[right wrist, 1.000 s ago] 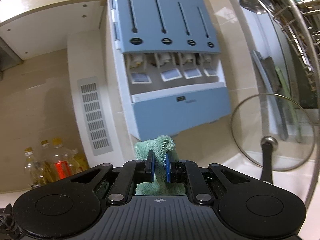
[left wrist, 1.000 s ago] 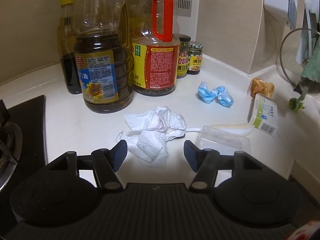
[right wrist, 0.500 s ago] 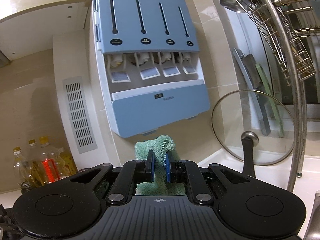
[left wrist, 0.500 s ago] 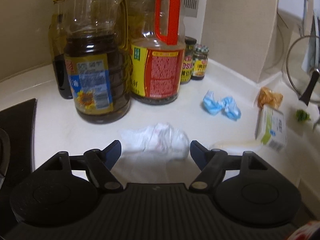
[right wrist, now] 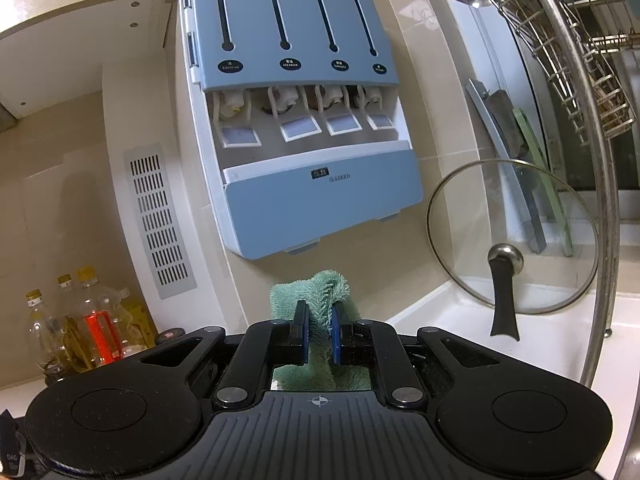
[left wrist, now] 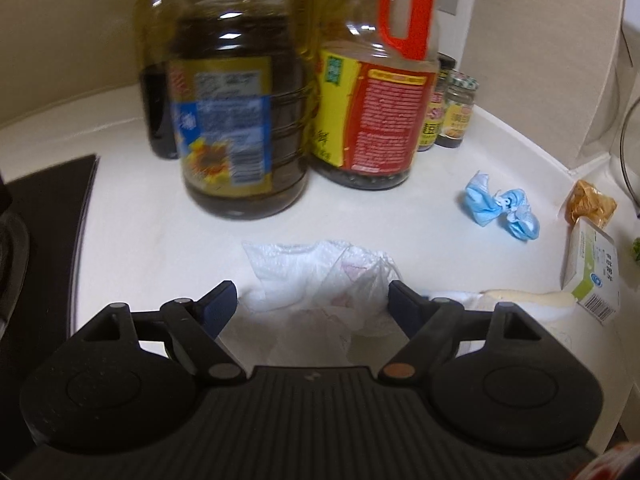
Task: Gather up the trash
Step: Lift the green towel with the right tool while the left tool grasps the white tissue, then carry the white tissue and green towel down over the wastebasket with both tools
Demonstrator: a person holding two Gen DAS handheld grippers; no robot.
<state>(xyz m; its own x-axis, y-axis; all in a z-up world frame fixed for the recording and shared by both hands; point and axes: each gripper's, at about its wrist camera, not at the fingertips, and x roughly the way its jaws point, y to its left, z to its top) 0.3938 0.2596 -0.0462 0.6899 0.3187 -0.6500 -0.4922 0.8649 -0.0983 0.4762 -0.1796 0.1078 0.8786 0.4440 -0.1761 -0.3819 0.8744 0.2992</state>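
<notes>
In the left wrist view, the left hand-held gripper (left wrist: pixel 310 306) fills the lower frame with its jaws wide and opening. The crumpled white tissue wad (left wrist: pixel 320 280) lies on the white desk (left wrist: pixel 128 216) between the blue pads, at lower centre; neither pad presses on it. Right of centre lies a crumpled light blue wrapper (left wrist: pixel 500 208), apart from the tissue. At the right edge, a small white and green cardboard box (left wrist: pixel 592 276) stands beside a crumpled orange-brown wrapper (left wrist: pixel 590 202). Above centre, a large dark oil bottle with a blue and yellow label (left wrist: pixel 240 128) stands beside a clear bottle with a red handle and red label (left wrist: pixel 372 92).

In the right wrist view, the right hand-held gripper (right wrist: pixel 319 334) at lower centre is clamped narrowly on a fluffy green cloth (right wrist: pixel 316 292). A glass pot lid with a black handle (right wrist: pixel 508 240) leans at the right.
</notes>
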